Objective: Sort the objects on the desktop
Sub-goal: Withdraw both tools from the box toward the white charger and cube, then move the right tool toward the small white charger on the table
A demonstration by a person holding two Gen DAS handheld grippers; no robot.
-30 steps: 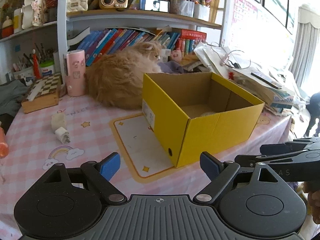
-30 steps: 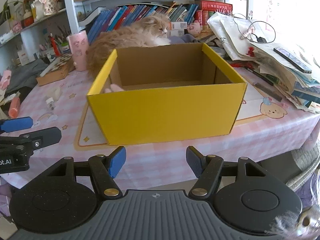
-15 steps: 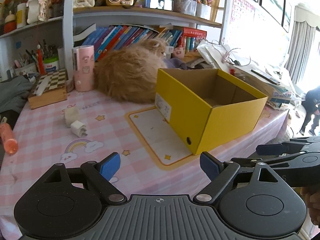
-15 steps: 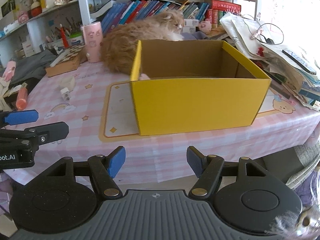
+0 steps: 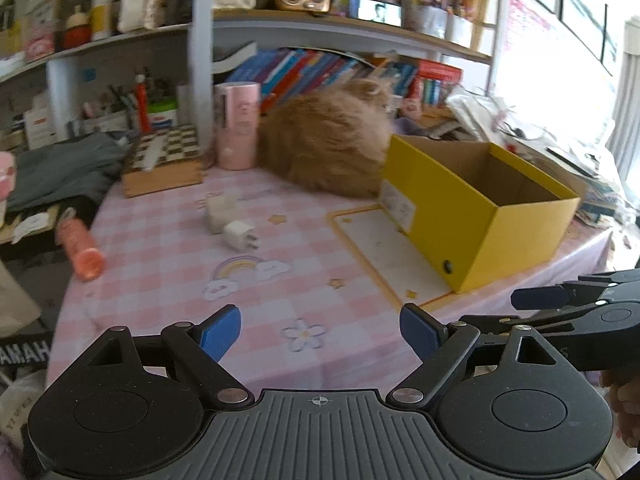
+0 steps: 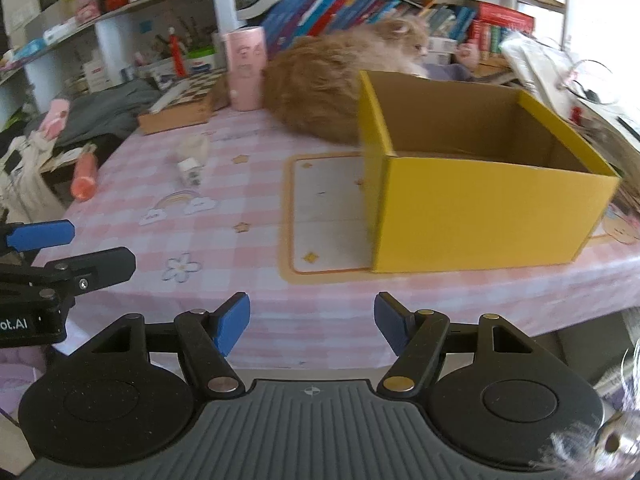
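while one yellow box [image 5: 480, 216] sits open, two white chargers [image 5: 232, 224] lie beside.

home study | bookshelf [image 5: 340, 68] | cat [image 5: 328, 152] | pink tablecloth [image 5: 168, 272]

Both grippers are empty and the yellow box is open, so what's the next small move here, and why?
Probably ease the left hand-held gripper forward toward the white charger plug. Its jaws stand open with nothing between them, and the plug lies loose on the pink tablecloth, apart from the yellow box. It looks like the nearest small item to go in. The right hand-held gripper is also open and empty.
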